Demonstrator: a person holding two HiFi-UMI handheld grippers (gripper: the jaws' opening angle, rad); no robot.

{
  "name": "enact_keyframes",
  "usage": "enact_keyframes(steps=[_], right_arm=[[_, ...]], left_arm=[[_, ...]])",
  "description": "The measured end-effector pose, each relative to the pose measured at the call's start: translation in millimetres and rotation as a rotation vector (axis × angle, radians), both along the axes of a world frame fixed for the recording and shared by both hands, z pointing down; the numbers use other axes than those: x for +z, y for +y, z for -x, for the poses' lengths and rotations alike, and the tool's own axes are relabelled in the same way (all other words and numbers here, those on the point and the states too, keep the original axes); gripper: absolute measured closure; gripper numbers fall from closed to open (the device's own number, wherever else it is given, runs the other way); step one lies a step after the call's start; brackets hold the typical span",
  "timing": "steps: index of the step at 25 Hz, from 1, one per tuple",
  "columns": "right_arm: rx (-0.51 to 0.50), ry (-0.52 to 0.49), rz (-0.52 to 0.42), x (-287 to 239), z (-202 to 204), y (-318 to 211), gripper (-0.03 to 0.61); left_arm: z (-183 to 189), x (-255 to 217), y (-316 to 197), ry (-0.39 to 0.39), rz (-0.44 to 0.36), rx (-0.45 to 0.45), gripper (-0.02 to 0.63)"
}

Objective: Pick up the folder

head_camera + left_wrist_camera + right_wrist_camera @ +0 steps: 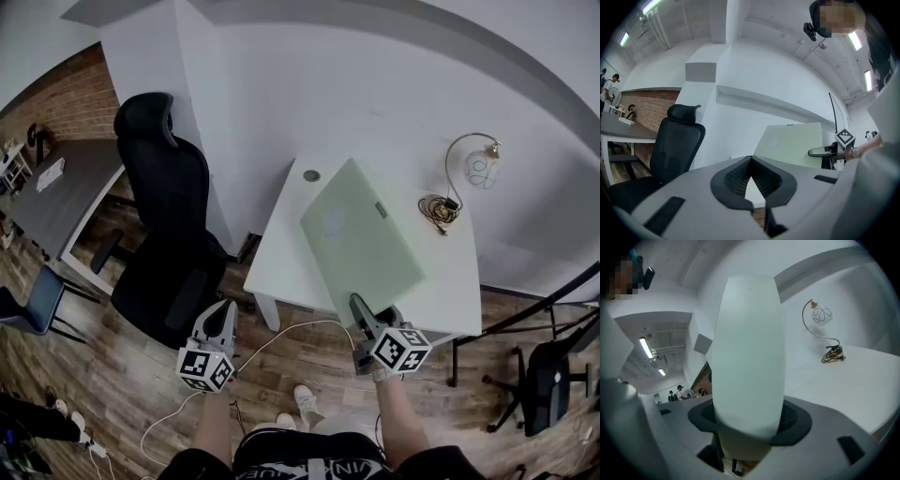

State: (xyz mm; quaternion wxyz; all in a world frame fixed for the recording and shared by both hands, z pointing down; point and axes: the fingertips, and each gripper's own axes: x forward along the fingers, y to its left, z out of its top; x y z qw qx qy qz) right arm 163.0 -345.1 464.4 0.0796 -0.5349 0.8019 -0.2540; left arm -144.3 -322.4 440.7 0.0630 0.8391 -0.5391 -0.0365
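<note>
Left gripper: the grey, smooth-shelled left gripper (pixel 223 311) (pixel 750 161) hangs beside the person's leg, its ribbed black pads drawn together at the tips with nothing between them.
Right gripper: the matching grey right gripper (pixel 361 307) (pixel 747 427) is clamped on the folder's near edge.
Floor: a brown wood-plank floor (pixel 112 375) runs underfoot.
Folder: the pale green, flat rectangular folder (pixel 361 239) (pixel 747 348), smooth and matte, is held aslant above the desk.
Desk: the white rectangular desk (pixel 286 248) has a plain flat top.
Chair: a black high-backed office chair (pixel 169 234) with a curved headrest stands left of the desk.
Cable: a dark coiled cable (pixel 436 208) lies on the desk's far right.
Lamp: a lamp (pixel 473 159) with a thin arched brass-coloured neck and a rounded clear shade stands just beside the coil.
Walls: a smooth white wall (pixel 375 84) rises behind; a rough brick wall (pixel 56 98) shows far left.
</note>
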Motion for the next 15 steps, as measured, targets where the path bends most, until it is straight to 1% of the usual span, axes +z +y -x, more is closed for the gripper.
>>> enact_keyframes(steps=[15], right_arm=[[0.022,0.035,-0.055,-23,-8,6,0.284]], left_arm=[[1,-23,-1,0.011,-0.04,-0.001,0.6]])
